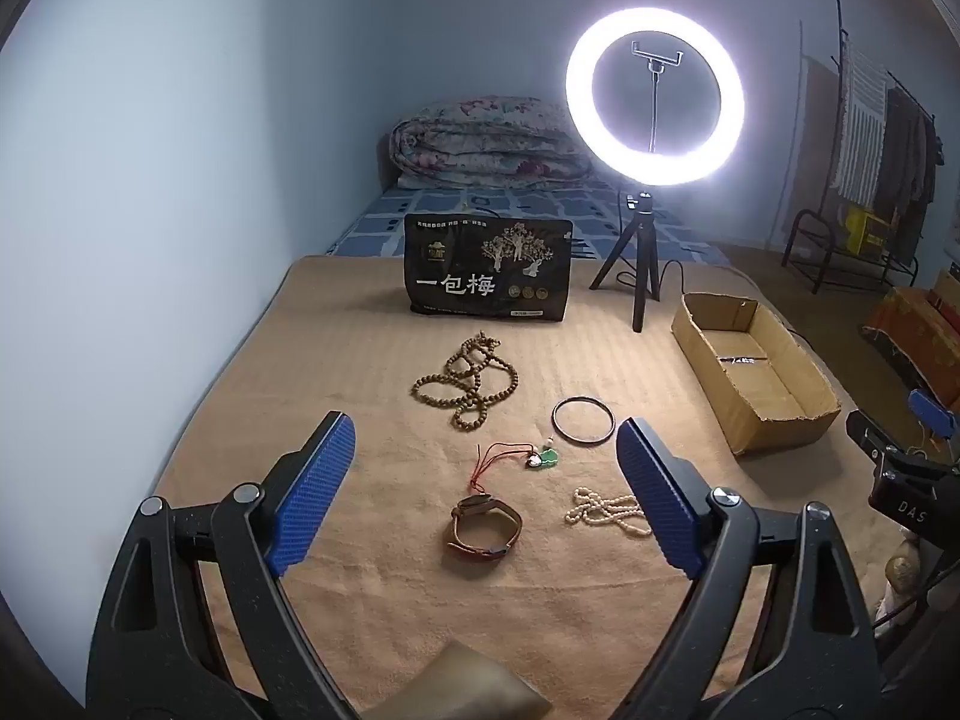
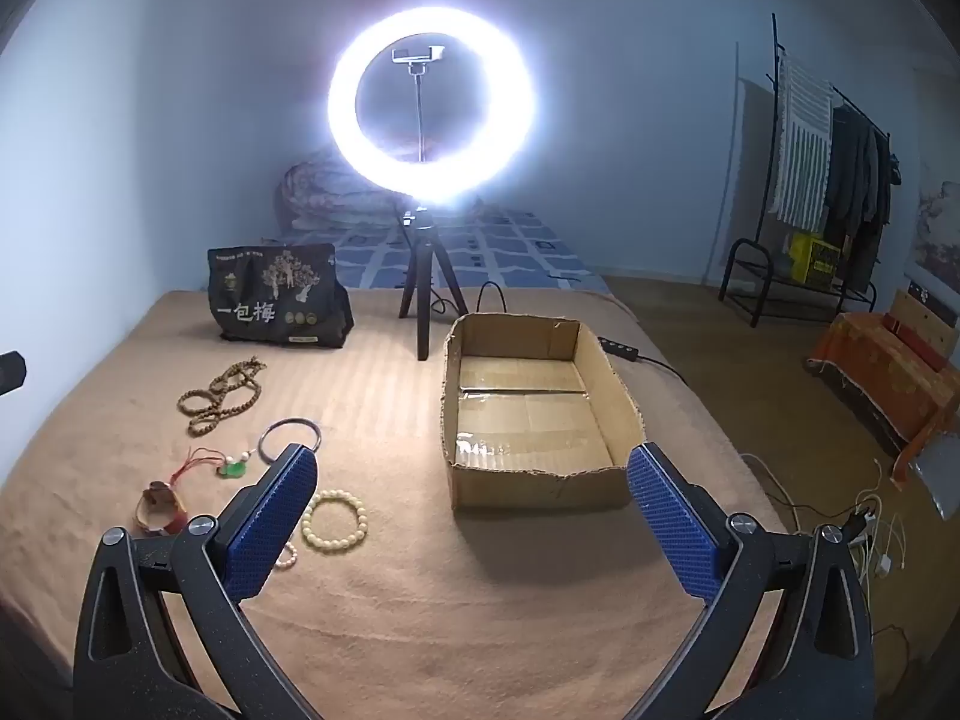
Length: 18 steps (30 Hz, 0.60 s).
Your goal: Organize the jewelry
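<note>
Jewelry lies on a tan blanket [image 1: 360,570]: a long brown bead necklace [image 1: 465,381], a dark bangle [image 1: 583,418], a green pendant on a red cord [image 1: 543,457], a brown leather band [image 1: 485,527] and a pearl strand [image 1: 606,510]. My left gripper [image 1: 486,468] is open above them, holding nothing. In the right wrist view the same pieces lie at left, with a pale bead bracelet [image 2: 334,521]. An empty cardboard box [image 2: 534,414] sits ahead. My right gripper [image 2: 474,498] is open and empty, just before the box.
A lit ring light on a tripod [image 1: 654,96] stands behind the jewelry. A black printed bag [image 1: 487,267] stands at the back. A folded quilt [image 1: 486,144] lies on the bed behind. A clothes rack [image 2: 828,180] and cables [image 2: 864,528] are to the right.
</note>
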### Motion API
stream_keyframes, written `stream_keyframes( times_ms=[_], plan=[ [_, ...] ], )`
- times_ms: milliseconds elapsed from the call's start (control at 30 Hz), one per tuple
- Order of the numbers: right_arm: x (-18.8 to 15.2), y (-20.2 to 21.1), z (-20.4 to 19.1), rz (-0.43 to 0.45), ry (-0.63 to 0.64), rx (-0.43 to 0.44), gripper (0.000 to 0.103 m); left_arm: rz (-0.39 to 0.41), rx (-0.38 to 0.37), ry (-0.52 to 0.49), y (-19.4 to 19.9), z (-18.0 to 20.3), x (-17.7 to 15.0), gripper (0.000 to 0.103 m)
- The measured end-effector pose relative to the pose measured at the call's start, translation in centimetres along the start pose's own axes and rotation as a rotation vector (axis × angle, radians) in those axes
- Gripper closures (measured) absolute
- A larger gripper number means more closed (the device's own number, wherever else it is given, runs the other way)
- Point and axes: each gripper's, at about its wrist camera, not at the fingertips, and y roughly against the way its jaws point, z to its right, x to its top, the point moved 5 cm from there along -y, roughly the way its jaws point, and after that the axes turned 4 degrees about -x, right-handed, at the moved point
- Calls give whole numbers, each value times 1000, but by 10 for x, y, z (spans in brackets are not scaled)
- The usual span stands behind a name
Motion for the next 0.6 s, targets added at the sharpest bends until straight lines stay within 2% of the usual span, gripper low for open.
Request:
stream_keyframes(
  times_ms=[600],
  plan=[
    [1, -2, 1, -15, -15, 9, 0, 16, 9, -9, 0, -2, 2, 12]
  ],
)
